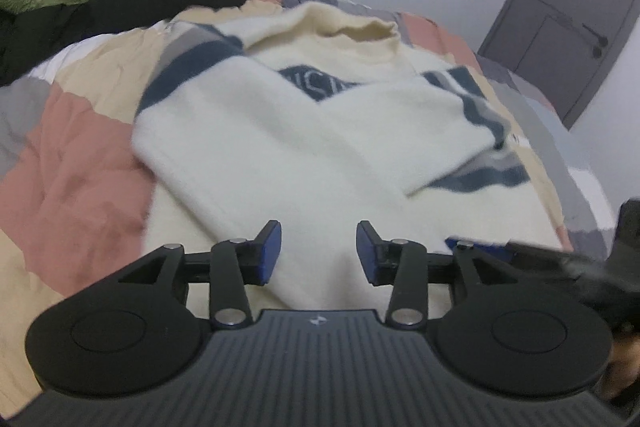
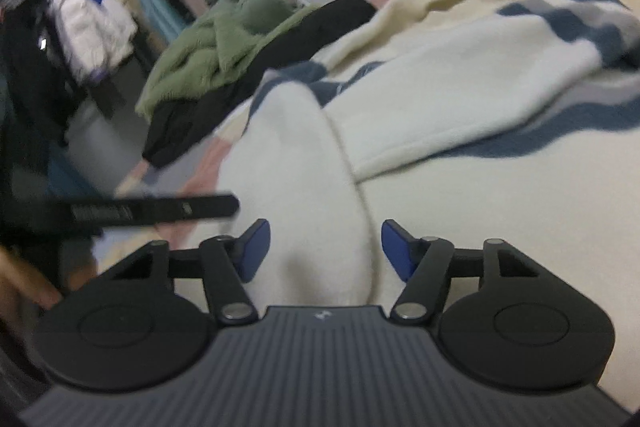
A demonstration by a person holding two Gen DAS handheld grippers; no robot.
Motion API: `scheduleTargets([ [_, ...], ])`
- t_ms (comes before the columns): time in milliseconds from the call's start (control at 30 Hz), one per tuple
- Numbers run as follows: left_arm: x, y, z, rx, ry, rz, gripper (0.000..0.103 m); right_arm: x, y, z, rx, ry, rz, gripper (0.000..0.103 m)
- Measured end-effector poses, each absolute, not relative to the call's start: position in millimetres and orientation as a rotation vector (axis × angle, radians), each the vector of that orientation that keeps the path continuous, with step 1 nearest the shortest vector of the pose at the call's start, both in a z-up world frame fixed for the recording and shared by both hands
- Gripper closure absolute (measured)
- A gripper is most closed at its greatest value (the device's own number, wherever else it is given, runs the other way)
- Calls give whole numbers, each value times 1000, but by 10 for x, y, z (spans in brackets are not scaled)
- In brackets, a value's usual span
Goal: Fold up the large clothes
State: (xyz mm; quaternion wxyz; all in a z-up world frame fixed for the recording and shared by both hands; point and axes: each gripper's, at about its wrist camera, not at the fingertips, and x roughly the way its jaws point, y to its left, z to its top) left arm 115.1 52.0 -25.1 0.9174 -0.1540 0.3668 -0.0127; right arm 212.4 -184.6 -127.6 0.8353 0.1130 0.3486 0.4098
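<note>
Now | fuzzy cream sweater (image 1: 280, 155) on quilted bed (image 1: 68, 187) | left tool (image 1: 319, 253), right tool (image 2: 325, 251): half-open, empty.

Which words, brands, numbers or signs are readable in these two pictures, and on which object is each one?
None can be read.
Navy motif on the cream sweater: folded over and blurred, unreadable.
Small white emblem on the left hand-held gripper body: a logo, no letters.
Pale print on the black bar in the right wrist view: too blurred.
</note>
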Motion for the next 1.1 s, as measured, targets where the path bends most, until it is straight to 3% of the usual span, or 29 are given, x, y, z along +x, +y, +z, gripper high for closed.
scheduleTargets([
  [100,1118,580,-207,-335,730,-43,44,2113,-1701,-1360,173,760,880,53],
  [167,1082,620,-190,-352,721,-38,40,2047,-1631,-1349,103,744,875,71],
  [200,1065,650,-190,-368,716,-45,40,2024,-1613,-1335,84,737,868,86],
  [567,851,862,-119,-459,654,-66,35,1894,-1953,-736,65,518,685,90],
  [700,830,862,-129,-460,658,-61,35,2063,-2247,-808,92,564,495,90],
  [867,902,845,-227,-452,697,-34,35,2356,-2439,-1232,123,762,321,91],
  [1100,966,896,-365,-439,744,34,35,2234,-2346,-1121,86,711,307,86],
])
